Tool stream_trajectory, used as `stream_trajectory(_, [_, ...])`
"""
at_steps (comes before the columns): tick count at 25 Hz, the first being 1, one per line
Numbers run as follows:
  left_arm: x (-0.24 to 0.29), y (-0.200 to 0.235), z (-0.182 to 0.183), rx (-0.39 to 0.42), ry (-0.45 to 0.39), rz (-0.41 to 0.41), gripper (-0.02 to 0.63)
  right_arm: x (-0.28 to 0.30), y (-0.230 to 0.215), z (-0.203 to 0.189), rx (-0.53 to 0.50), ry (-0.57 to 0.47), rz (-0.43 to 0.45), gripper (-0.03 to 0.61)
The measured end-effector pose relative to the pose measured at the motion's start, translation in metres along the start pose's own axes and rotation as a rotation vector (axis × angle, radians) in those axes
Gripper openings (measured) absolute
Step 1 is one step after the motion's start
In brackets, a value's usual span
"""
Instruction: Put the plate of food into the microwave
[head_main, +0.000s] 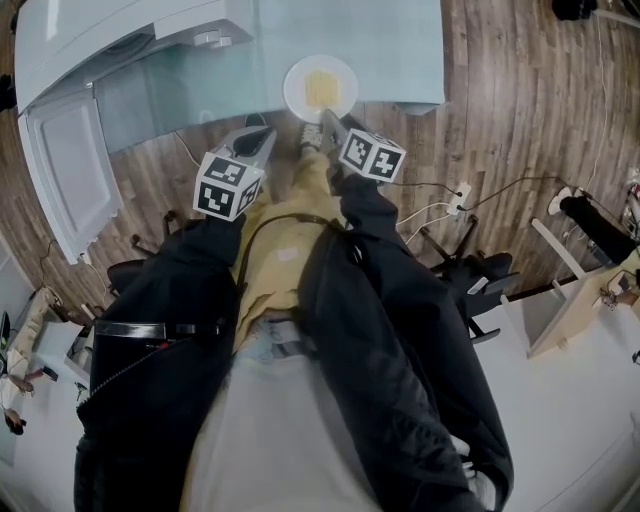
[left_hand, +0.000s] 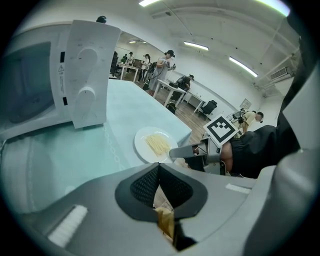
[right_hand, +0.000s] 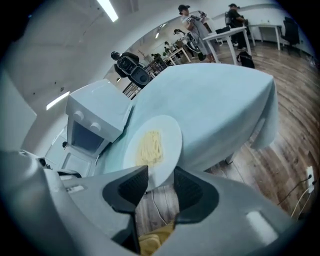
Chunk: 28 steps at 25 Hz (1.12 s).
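Plate (right_hand: 169, 144) stiff, breakable, slick: pinch near rim. Right gripper (right_hand: 160, 181) fingers released at rim; left gripper (left_hand: 159, 175) clenched, empty.

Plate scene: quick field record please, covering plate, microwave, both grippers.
plate: white, holds noodles, at the near edge of the table
microwave: on the table, door open
right gripper: jaws open, plate rim between them, not clamped
left gripper: jaws together, empty
task state: plate not yet lifted
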<state>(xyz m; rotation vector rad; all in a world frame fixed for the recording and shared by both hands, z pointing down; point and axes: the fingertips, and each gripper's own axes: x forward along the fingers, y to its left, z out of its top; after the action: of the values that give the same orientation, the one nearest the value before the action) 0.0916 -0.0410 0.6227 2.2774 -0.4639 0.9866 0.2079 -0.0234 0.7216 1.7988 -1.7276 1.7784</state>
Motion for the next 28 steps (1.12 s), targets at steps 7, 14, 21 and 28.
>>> stream_trajectory(7, [-0.011, 0.01, -0.006, -0.039, -0.02, 0.021, -0.005, 0.002, 0.004, -0.001, 0.175, 0.008, 0.113, 0.114])
stream_trajectory(14, [-0.025, 0.02, -0.014, -0.078, -0.05, 0.042, -0.005, -0.006, 0.012, -0.004, 0.363, -0.053, 0.237, 0.045])
stream_trajectory(21, [-0.04, 0.033, -0.023, -0.135, -0.087, 0.071, -0.005, -0.016, 0.023, 0.004, 0.398, -0.133, 0.347, 0.009])
stream_trajectory(28, [-0.059, 0.049, -0.033, -0.191, -0.126, 0.1, -0.005, -0.012, 0.041, -0.001, 0.397, -0.106, 0.396, 0.009])
